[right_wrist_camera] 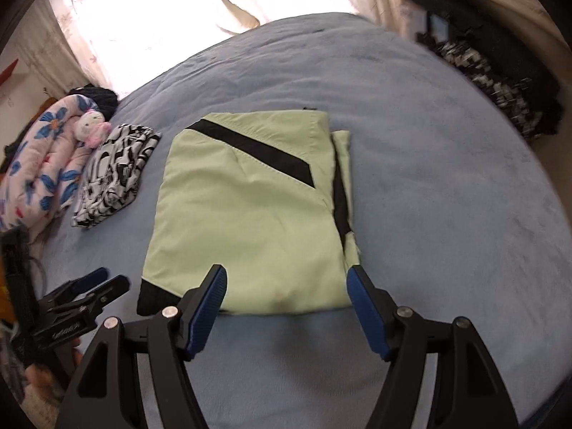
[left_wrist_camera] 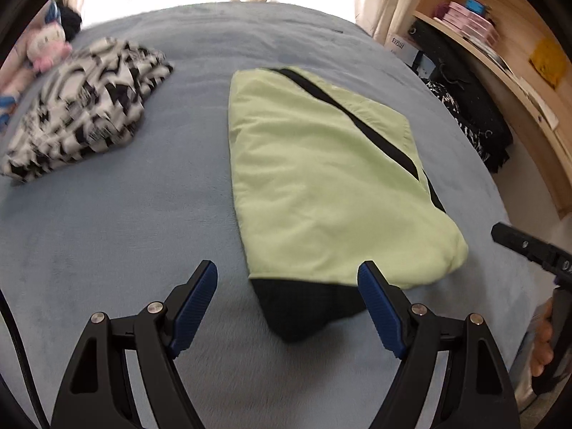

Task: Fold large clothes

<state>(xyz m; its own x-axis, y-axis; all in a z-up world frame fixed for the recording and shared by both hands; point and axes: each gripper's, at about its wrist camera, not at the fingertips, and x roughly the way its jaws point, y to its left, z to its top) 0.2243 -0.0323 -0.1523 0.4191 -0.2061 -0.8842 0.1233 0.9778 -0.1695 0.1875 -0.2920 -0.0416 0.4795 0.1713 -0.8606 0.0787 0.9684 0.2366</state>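
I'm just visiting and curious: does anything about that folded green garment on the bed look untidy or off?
Mostly neat, but two things stand out. A black part sticks out from under the near edge of the light green garment, unfolded into the bundle. On its right side, a lower layer peeks past the top fold. Both grippers, left and right, are open, holding nothing.

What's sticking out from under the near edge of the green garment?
A black fabric part pokes out from beneath the near edge of the folded green garment, lying on the blue bedcover. How far it runs under the green layer is hidden, as are any other folded layers.
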